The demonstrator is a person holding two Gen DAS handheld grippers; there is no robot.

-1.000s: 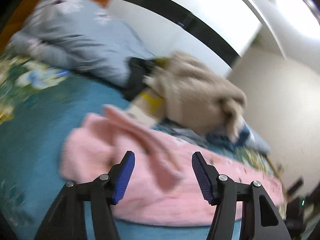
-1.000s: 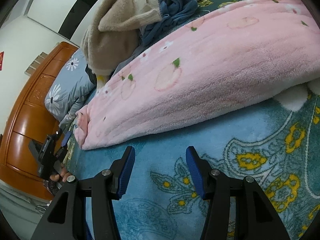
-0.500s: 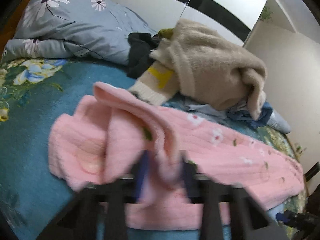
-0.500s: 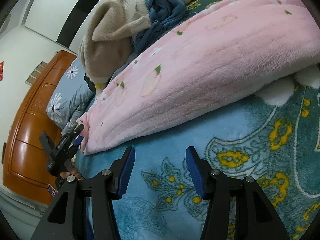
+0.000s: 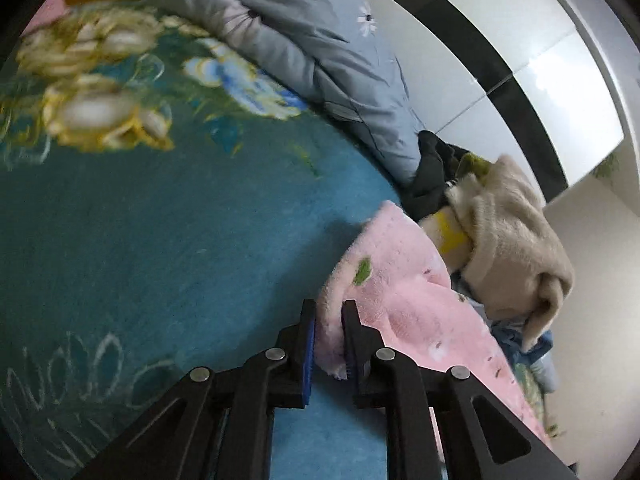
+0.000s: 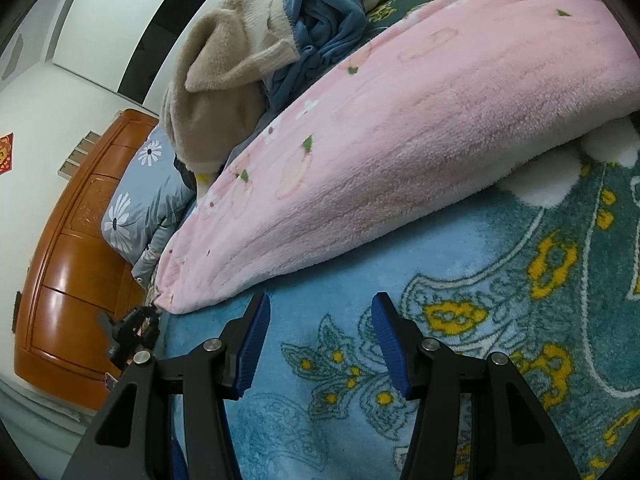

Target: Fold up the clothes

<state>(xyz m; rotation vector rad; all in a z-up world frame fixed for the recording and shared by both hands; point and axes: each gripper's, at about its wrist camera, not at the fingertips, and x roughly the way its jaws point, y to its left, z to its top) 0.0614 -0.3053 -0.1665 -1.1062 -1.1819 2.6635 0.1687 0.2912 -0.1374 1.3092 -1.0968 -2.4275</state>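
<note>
A: Left wrist view first. Where's the pink garment (image 5: 404,300) rn?

B: On the bed (image 5: 160,240), stretched over the blue floral blanket. Left hand-held gripper (image 5: 329,344) has one end of it pinched betw. the pads, though the jaws are easing apart a bit w/ the fleece between them.

A: Right side?

B: Right hand-held gripper (image 6: 318,344) is released, nothing in it, hovering over bare blanket just in front of the garment's long edge (image 6: 400,160), not touching.

A: Progress?

B: Early, imo. Pink piece looks laid out lengthwise, maybe doubled along the long side, can't tell for sure. No neat folded stack anywhere in view. Beige sweater (image 6: 224,80) and blue garment (image 6: 324,20) sit heaped by the pillow (image 5: 320,52), plus sth dark (image 5: 432,176) next to them, all unfolded. So most of the job is left.

A: Any containers? Basket, bin?

B: None visible. Only a wooden headboard (image 6: 68,240) and the wall behind.
</note>
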